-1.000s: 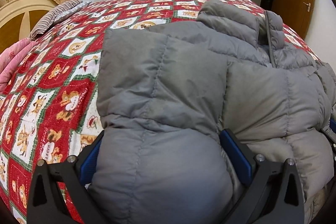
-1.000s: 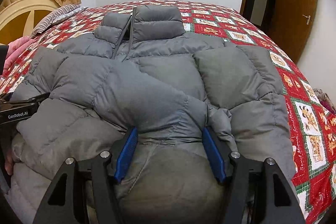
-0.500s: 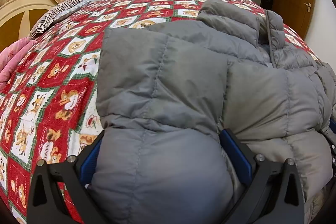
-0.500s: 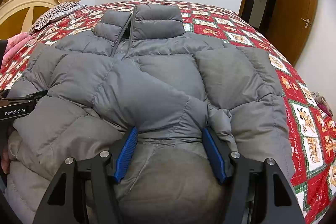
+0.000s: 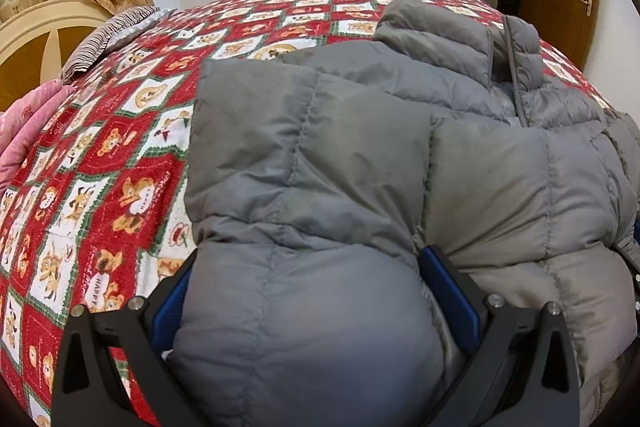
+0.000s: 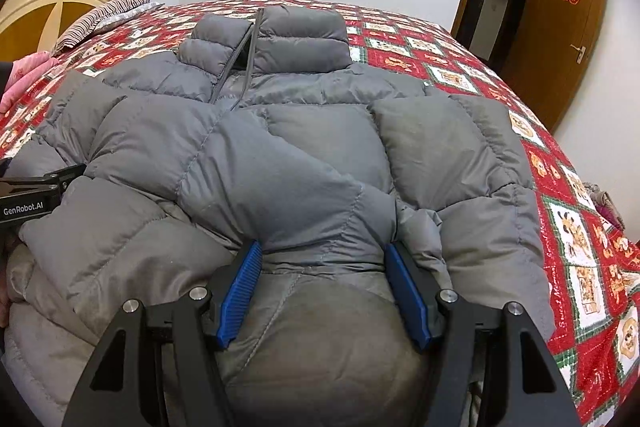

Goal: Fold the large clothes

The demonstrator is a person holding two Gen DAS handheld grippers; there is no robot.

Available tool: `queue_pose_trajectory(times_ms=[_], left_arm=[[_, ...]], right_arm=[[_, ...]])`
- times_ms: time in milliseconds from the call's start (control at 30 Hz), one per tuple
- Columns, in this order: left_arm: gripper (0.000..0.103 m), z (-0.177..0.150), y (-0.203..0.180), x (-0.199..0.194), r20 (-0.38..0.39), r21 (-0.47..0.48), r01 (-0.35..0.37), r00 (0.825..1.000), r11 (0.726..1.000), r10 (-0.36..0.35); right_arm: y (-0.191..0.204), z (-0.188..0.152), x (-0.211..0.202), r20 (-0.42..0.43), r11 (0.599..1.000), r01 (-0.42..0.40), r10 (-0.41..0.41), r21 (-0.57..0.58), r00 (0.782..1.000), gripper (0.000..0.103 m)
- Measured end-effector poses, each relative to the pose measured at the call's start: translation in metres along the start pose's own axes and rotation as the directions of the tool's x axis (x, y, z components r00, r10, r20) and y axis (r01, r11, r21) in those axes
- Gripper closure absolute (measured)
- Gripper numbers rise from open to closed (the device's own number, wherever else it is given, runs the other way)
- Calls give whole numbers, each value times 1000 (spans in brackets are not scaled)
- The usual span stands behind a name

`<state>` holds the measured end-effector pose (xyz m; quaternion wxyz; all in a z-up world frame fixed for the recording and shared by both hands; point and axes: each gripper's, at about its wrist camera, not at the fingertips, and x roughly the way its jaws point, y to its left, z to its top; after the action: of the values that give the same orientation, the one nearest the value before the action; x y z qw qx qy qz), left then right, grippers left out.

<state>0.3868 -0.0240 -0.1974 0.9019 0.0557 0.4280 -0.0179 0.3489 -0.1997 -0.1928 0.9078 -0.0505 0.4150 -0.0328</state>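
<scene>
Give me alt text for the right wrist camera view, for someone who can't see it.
The right claw grips a bunched fold at the near hem of a grey puffer jacket lying on a bed with a red patterned bedspread, both sleeves folded across its front. The left claw shows at the left edge; a wooden door stands far right.
</scene>
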Motion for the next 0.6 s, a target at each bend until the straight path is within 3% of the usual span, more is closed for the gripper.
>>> queue_pose_trajectory(times_ms=[300, 400, 500, 600], left_arm=[[0, 1, -1, -8, -5, 9, -26, 1000, 1000, 26], [0, 5, 5, -31, -23, 12, -45, 999, 999, 46], [0, 18, 8, -64, 49, 80, -30, 998, 996, 27], [0, 42, 9, -73, 68, 112, -19, 998, 994, 11]], right_arm=[[-3, -1, -1, -1, 1000, -4, 4, 1, 1000, 38], [-5, 4, -7, -46, 999, -37, 36, -31, 998, 36], [-11, 14, -24, -92, 993, -106, 101, -52, 991, 27], [-28, 38, -45, -45, 987, -160, 160, -6, 986, 27]])
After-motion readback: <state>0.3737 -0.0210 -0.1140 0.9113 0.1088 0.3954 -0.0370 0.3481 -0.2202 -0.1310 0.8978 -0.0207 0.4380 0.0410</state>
